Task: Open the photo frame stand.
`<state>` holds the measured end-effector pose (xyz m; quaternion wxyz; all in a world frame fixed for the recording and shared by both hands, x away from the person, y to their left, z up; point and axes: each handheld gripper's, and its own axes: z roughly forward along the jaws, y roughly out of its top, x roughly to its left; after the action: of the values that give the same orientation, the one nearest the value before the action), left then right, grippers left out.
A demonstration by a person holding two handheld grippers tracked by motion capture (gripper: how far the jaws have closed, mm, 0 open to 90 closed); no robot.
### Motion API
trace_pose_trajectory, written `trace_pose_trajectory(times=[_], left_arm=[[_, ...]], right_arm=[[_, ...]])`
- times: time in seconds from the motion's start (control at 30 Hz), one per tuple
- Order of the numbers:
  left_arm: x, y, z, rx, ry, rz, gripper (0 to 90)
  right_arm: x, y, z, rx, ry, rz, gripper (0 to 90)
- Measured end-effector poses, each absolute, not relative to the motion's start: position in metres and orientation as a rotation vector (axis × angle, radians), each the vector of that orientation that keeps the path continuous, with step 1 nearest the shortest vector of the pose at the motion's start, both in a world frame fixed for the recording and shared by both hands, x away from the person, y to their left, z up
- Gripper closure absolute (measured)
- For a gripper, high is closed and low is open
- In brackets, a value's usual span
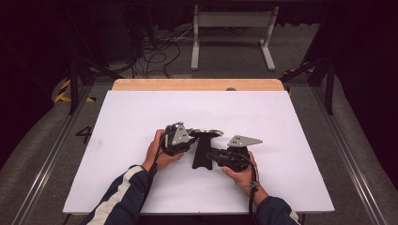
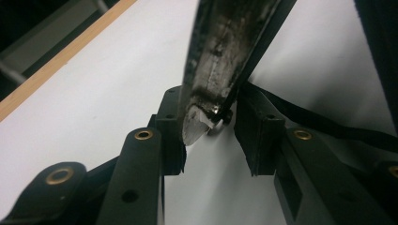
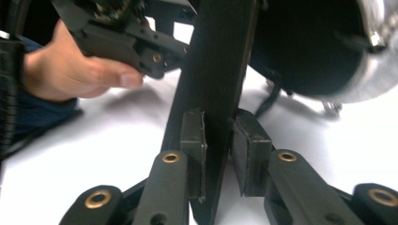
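A small pan [image 1: 207, 133] with a silver rim and a dark inside lies on the white board, and its black handle [image 1: 202, 153] points toward the person. My left gripper [image 1: 191, 136] comes in from the left at the rim. In the left gripper view the scorched metal rim [image 2: 220, 56] sits pinched between the pads of the left gripper [image 2: 209, 133]. My right gripper [image 1: 210, 155] reaches the handle from the right. In the right gripper view the right gripper [image 3: 218, 140] has both pads pressed on the flat handle [image 3: 216, 70], with the pan bowl [image 3: 305, 47] beyond.
The white board [image 1: 141, 117] covers a wooden table [image 1: 197, 85], with bare room all around the pan. On the floor behind stand a white frame [image 1: 232, 21] and loose cables [image 1: 155, 51]. The person's other hand [image 3: 80, 75] shows beside the handle.
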<state>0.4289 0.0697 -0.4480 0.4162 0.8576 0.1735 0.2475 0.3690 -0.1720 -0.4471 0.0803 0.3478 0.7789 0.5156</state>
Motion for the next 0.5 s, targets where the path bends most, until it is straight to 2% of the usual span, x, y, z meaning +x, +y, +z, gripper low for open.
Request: trace_pose_trajectory(times=[0.27,0.5], left_arm=[[0.432,0.069,-0.448,2.145,0.449,0.618,63.7],[0.43,0.088,-0.444,2.112,0.526,0.595,56.1]], right_arm=[[0.372,-0.175,-0.45,1.074,2.317,1.523,77.6],[0.367,-0.176,-0.45,1.027,2.333,1.458,75.0]])
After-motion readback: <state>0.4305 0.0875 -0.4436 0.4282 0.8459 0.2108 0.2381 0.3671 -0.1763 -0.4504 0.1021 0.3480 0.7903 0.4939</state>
